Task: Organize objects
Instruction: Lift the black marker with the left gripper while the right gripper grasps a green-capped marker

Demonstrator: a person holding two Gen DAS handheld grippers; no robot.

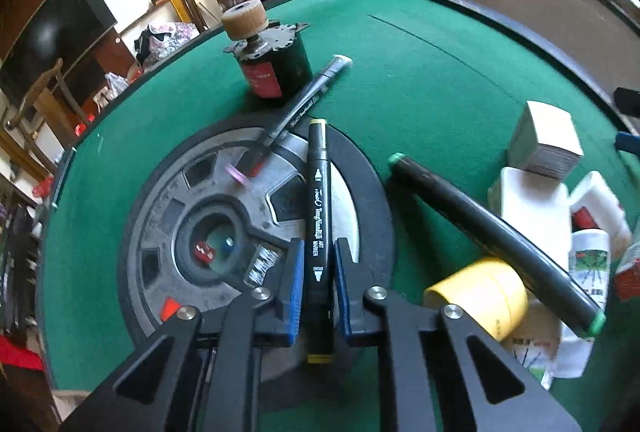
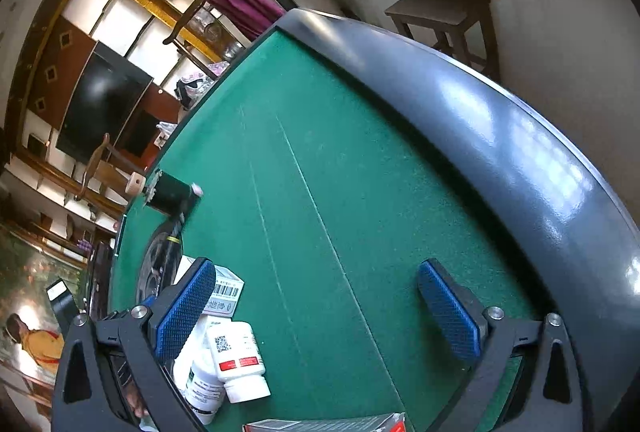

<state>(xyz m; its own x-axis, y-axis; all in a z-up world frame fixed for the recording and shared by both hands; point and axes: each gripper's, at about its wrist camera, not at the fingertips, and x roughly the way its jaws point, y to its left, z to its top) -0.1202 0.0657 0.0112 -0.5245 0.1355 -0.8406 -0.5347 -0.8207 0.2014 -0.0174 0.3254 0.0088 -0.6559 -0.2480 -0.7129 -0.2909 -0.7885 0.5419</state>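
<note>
Currently pinching: black art marker (image 1: pixel 319 232) between left gripper (image 1: pixel 316 296) pads, lying over round grey disc (image 1: pixel 224 228) beneath. Spreading wide over green felt table (image 2: pixel 360 192): right gripper (image 2: pixel 320 312); resting beside its left pad, white pill bottles (image 2: pixel 236 364).
</note>
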